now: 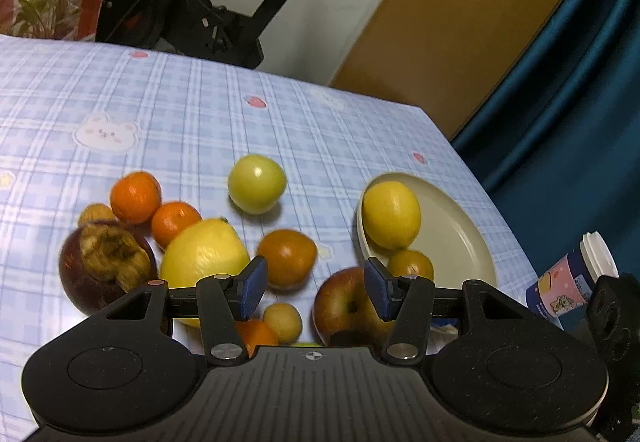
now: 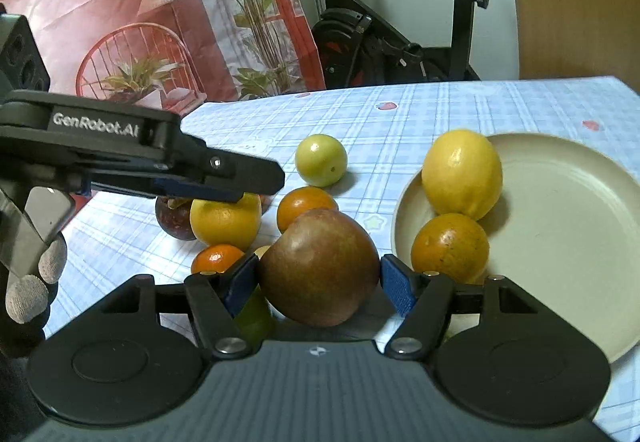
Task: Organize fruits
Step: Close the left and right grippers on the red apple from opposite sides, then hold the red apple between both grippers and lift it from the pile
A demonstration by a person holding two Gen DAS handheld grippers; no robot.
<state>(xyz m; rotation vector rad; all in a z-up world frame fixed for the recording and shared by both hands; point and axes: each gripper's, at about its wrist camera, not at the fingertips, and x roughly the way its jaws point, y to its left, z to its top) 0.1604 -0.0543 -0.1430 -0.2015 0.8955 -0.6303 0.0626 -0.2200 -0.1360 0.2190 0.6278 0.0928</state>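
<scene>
Left wrist view, nearest: left gripper (image 1: 316,288) hangs over the loose fruit with its blue pads apart and nothing pinched between them.
Below it: red apple (image 1: 348,306), a small yellowish fruit (image 1: 282,320) and an orange fruit (image 1: 287,258) lie on the checked tablecloth (image 1: 200,113).
Loose pile: mangosteen (image 1: 104,266), large lemon (image 1: 204,256), two mandarins (image 1: 135,197) and a green fruit (image 1: 257,183) are still off the plate.
Done so far: cream plate (image 1: 452,238) holds a second lemon (image 1: 391,214) and an orange-brown fruit (image 1: 411,265); most fruit, by my judgement, remains to be moved.
Beside the plate: small jar with a white lid (image 1: 572,278) at the table edge.
Right wrist view, nearest: right gripper (image 2: 318,284) has the red apple between its pads; one pad touches, the other looks just clear, so I cannot tell whether it grips.
In the way: the left gripper's arm crosses above the pile's lemon (image 2: 225,219); the plate (image 2: 560,209) is just right of the apple, its near rim already taken by fruit.
</scene>
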